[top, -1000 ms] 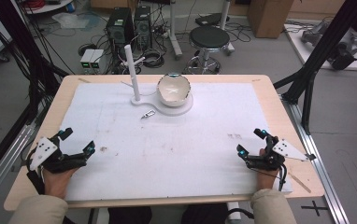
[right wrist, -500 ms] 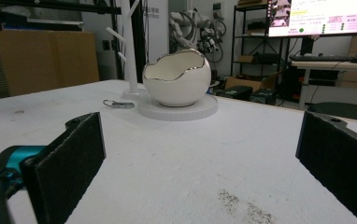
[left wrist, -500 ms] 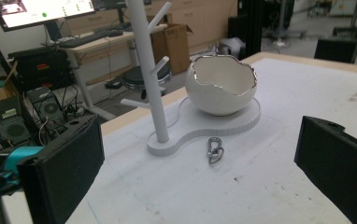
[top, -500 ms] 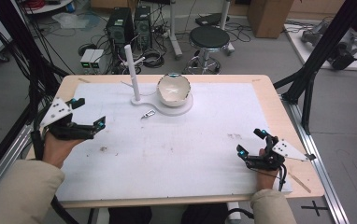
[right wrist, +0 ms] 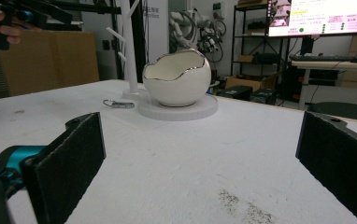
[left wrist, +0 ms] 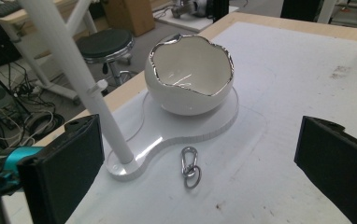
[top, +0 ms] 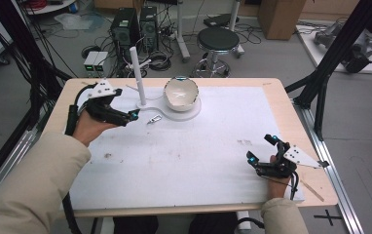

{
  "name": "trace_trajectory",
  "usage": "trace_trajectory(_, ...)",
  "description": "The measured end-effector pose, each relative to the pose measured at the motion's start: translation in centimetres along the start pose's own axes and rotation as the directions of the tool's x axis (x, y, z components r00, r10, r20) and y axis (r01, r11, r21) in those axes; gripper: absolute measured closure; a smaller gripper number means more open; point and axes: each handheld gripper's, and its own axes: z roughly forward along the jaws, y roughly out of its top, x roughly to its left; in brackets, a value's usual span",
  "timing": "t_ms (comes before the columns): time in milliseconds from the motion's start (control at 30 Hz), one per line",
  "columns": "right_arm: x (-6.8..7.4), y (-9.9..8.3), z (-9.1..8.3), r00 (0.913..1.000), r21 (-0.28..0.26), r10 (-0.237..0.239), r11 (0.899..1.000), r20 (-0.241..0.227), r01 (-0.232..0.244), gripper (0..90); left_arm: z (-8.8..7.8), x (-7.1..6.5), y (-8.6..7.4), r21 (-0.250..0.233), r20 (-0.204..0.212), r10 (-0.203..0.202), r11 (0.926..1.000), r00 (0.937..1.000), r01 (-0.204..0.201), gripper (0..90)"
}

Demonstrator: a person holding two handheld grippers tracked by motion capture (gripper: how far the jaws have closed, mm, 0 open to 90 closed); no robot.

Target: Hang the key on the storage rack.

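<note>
A white egg-shaped bowl with a silver rim stands on a white base plate, beside an upright white post. A small metal carabiner lies on the mat in front of the base. My left gripper is open, just left of the carabiner, its jaws pointed at it. In the left gripper view the carabiner lies between the wide-apart jaws, below the bowl and the post. My right gripper rests open at the front right, with the bowl and carabiner far ahead.
A white mat with a few dark smudges covers the wooden table. Beyond the far edge stand a stool and computer towers. Black frame struts rise at both sides.
My left gripper has travelled from the front left edge forward and to the right, up to the post and carabiner. The right gripper has stayed in place.
</note>
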Motion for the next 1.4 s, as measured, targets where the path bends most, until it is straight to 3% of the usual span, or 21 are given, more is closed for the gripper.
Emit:
trace_trajectory(200, 0.0, 0.0, 0.0, 1.0, 0.0, -0.001, 1.0, 0.001, 0.001, 0.4, 3.6, -0.2, -0.3, 0.093, 0.039, -0.021, 0.9955, 0.999, 0.017, 1.9)
trace_trajectory(367, 0.0, 0.0, 0.0, 1.0, 0.001, 0.0, 1.0, 0.0, 0.0, 0.4, 5.8, -0.4, -0.5, 0.156, 0.027, -0.01, 0.9877, 0.9996, 0.006, 1.9)
trace_trajectory(533, 0.0, 0.0, 0.0, 1.0, 0.0, -0.001, 1.0, 0.001, 0.001, 0.4, 7.7, -0.2, -1.0, 0.223, 0.008, -0.019, 0.9747, 0.9998, 0.017, 1.9)
trace_trajectory(600, 0.0, 0.0, 0.0, 1.0, 0.0, -0.001, 1.0, 0.001, 0.001, 0.4, 8.7, -0.2, -1.5, 0.262, 0.002, -0.021, 0.9648, 0.9998, 0.02, 2.0)
trace_trajectory(633, 0.0, 0.0, 0.0, 1.0, 0.0, -0.001, 1.0, 0.001, 0.001, 0.4, 8.7, -0.2, -1.5, 0.262, 0.002, -0.021, 0.9648, 0.9998, 0.02, 2.0)
trace_trajectory(667, 0.0, 0.0, 0.0, 1.0, 0.001, -0.002, 1.0, 0.001, 0.002, 0.4, 9.2, -0.3, -1.8, 0.295, 0.001, -0.009, 0.9553, 1.0, 0.009, 2.0)
trace_trajectory(700, 0.0, 0.0, 0.0, 1.0, 0.001, -0.002, 1.0, 0.001, 0.002, 0.4, 9.2, -0.3, -1.8, 0.295, 0.001, -0.009, 0.9553, 1.0, 0.009, 1.9)
trace_trajectory(833, 0.0, 0.0, 0.0, 1.0, -0.001, -0.005, 1.0, 0.002, 0.005, 0.5, 10.1, -0.3, -2.4, 0.334, -0.01, -0.009, 0.9425, 0.9999, 0.011, 2.0)
trace_trajectory(933, 0.0, 0.0, 0.0, 1.0, 0.001, -0.005, 1.0, 0.001, 0.005, 0.5, 10.7, -0.2, -3.0, 0.37, -0.014, -0.006, 0.9289, 0.9999, 0.011, 2.0)
trace_trajectory(1033, 0.0, 0.0, 0.0, 1.0, -0.001, -0.004, 1.0, 0.002, 0.004, 0.4, 11.4, -0.2, -3.6, 0.416, -0.012, 0.009, 0.9095, 0.9999, -0.003, 2.0)
trace_trajectory(1067, 0.0, 0.0, 0.0, 1.0, -0.001, -0.005, 1.0, 0.002, 0.005, 0.4, 11.4, -0.2, -3.6, 0.416, -0.012, 0.009, 0.9095, 0.9999, -0.003, 2.0)
trace_trajectory(1100, 0.0, 0.0, 0.0, 1.0, -0.001, -0.005, 1.0, 0.002, 0.005, 0.5, 11.6, -0.2, -3.8, 0.427, -0.011, 0.011, 0.9043, 0.9999, -0.005, 2.0)
trace_trajectory(1400, 0.0, 0.0, 0.0, 1.0, -0.002, -0.007, 1.0, 0.001, 0.007, 0.4, 12.6, -0.2, -4.7, 0.471, -0.001, 0.011, 0.8819, 0.9999, -0.009, 2.0)
